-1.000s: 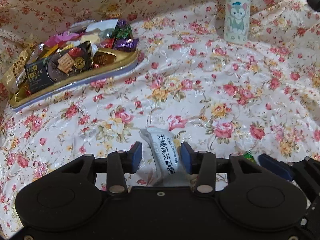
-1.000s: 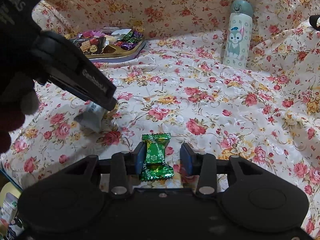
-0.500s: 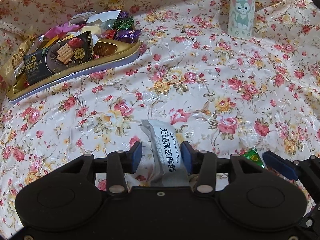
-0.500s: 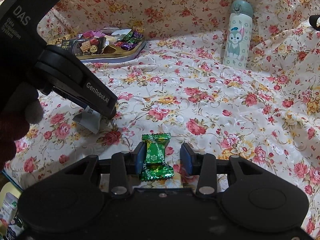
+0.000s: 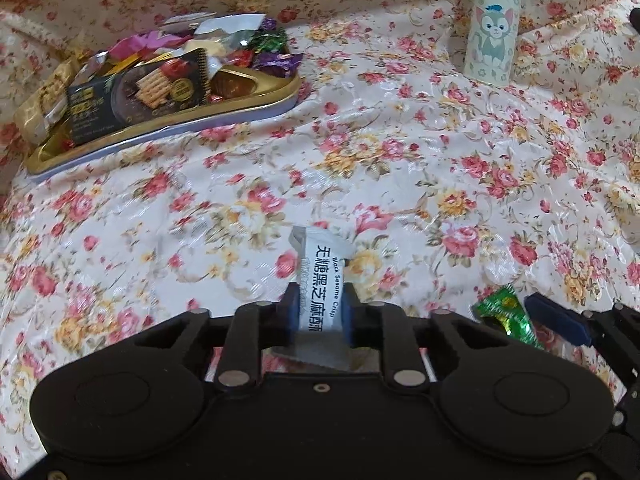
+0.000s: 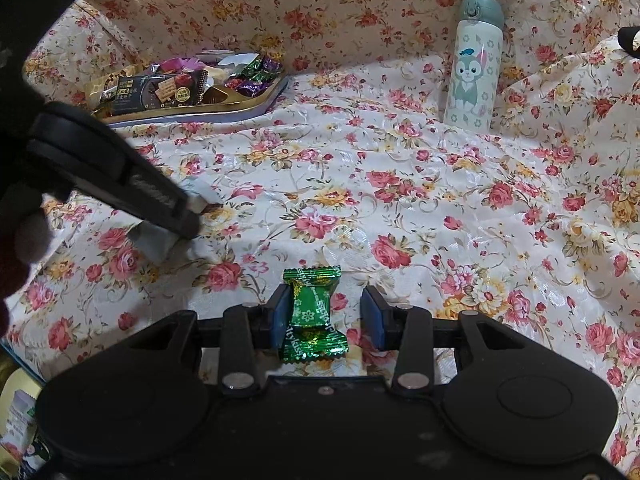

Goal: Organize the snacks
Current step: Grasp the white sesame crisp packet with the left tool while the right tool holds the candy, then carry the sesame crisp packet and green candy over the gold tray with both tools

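**White sesame packet gripped, green candy not yet**

White foil, with black printing, is the sesame crisp packet [image 5: 320, 300] that the left gripper [image 5: 319, 312] has just closed on; both pads press its sides, low in the frame's centre. The right gripper [image 6: 327, 316] stands open around a green candy [image 6: 314, 312] lying on the floral cloth [image 6: 400, 208]. The gold tray [image 5: 256, 92], upper left, is already heaped with snacks. I judge these two pieces remain to be carried there.
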### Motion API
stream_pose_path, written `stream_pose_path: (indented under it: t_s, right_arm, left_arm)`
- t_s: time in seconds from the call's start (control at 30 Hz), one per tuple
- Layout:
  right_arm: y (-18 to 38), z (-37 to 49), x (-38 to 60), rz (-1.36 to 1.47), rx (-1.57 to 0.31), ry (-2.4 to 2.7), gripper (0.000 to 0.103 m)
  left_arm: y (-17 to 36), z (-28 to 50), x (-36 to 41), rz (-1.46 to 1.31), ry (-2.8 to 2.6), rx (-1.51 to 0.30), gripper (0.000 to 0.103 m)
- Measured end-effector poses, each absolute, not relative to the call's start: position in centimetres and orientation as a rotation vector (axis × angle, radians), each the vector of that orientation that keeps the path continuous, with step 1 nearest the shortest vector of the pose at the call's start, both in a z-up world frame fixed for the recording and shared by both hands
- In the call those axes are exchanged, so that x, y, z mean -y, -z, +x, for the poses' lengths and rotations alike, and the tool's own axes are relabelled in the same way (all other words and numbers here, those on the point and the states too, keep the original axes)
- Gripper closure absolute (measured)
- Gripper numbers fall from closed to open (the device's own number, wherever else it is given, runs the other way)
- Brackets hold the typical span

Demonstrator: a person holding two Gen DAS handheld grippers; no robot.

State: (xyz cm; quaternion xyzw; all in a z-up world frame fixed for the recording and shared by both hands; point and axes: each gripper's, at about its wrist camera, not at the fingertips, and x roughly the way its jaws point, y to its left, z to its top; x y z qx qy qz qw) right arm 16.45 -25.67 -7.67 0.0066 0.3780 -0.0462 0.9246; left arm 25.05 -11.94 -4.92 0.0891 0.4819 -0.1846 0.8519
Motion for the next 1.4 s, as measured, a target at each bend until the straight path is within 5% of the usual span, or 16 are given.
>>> stream_pose_path:
  t_s: [0.27,0.47,1.4]
  right_arm:
    - [7.5,16.5,25.4,0.008,-0.798,0.117,0.062]
    - [7.1,16.2,24.6,-0.022,-0.825,0.103,0.082]
    - [0.2,3.0,21.0,0.121,-0.814,-0.029,0.082]
  left_arm:
    - [3.8,23.3,8.4,0.149,0.370,-0.995,0.076]
    - [2.8,22.0,6.7,0.139,0.374,-0.968,0.076]
    - [-1.0,8.4,2.4,0.071,0.342,-0.984,0.076]
